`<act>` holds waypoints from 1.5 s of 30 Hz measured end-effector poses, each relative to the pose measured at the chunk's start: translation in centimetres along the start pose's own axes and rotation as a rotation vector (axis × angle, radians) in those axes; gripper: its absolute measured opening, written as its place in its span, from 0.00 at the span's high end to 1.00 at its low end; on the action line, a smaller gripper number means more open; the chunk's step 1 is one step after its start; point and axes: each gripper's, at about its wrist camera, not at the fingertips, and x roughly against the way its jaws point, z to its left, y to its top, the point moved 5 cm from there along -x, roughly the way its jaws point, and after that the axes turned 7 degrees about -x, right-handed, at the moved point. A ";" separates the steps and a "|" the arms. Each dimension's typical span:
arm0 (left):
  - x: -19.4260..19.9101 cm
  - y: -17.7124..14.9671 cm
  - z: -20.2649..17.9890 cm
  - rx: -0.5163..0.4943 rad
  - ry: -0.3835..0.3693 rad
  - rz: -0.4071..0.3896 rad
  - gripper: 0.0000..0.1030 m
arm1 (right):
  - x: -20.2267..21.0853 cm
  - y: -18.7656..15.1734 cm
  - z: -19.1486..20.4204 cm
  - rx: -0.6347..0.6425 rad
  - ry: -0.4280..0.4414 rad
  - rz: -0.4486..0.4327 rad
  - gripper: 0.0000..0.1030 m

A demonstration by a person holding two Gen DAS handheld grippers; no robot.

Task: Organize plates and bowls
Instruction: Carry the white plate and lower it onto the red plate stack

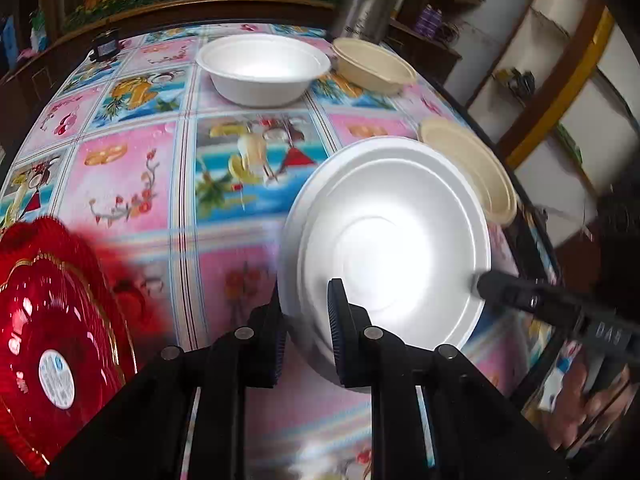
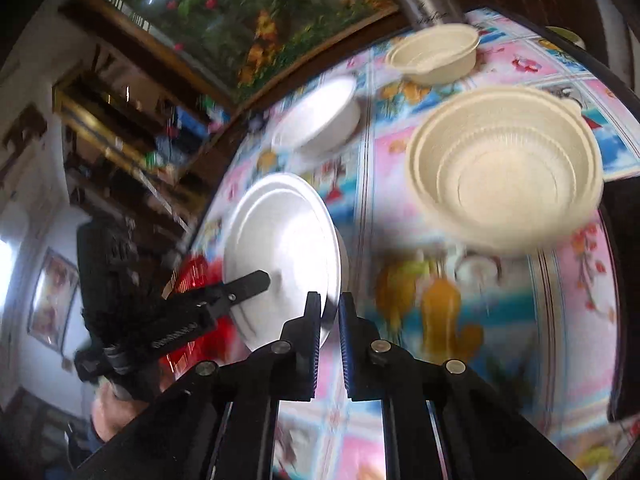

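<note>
Both grippers hold one white foam bowl [image 1: 392, 248] by its rim, tilted up off the table. My left gripper [image 1: 306, 300] is shut on its near rim. My right gripper [image 2: 330, 308] is shut on the opposite rim of the same bowl [image 2: 284, 248]; its finger shows in the left wrist view [image 1: 516, 292]. A second white bowl [image 1: 262, 68] stands at the far side of the table, and it also shows in the right wrist view [image 2: 320, 120]. Two beige bowls [image 1: 374, 64] [image 1: 472, 164] stand to the right. A red plate [image 1: 56, 320] lies at the near left.
The table [image 1: 132, 184] has a bright fruit-patterned cloth. A small dark object [image 1: 105, 45] sits at its far left edge. Wooden shelves [image 1: 552, 92] stand beyond the right edge. The large beige bowl [image 2: 508, 168] and the small one [image 2: 436, 54] lie ahead of my right gripper.
</note>
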 end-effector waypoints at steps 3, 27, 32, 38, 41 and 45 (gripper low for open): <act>-0.1 -1.0 -0.8 -0.045 0.039 0.001 0.84 | 0.3 -1.3 -0.7 0.006 -0.028 0.017 0.87; 3.0 -1.0 -2.0 -0.146 0.124 -0.170 0.84 | 2.4 -1.3 0.8 0.118 -0.154 -0.125 0.91; 5.0 -0.9 -0.9 -0.129 0.142 -0.209 0.84 | 2.4 -1.1 2.4 0.129 -0.125 -0.124 0.91; 8.1 -1.5 2.0 -0.075 0.190 -0.264 0.84 | 1.4 -1.1 6.2 0.198 -0.094 -0.109 0.91; 9.6 -2.0 4.3 -0.033 0.219 -0.288 0.84 | 0.3 -1.1 8.5 0.234 -0.064 -0.084 0.91; 11.4 -3.4 7.8 0.035 0.259 -0.302 0.84 | -2.3 -1.6 11.8 0.273 -0.028 -0.032 0.91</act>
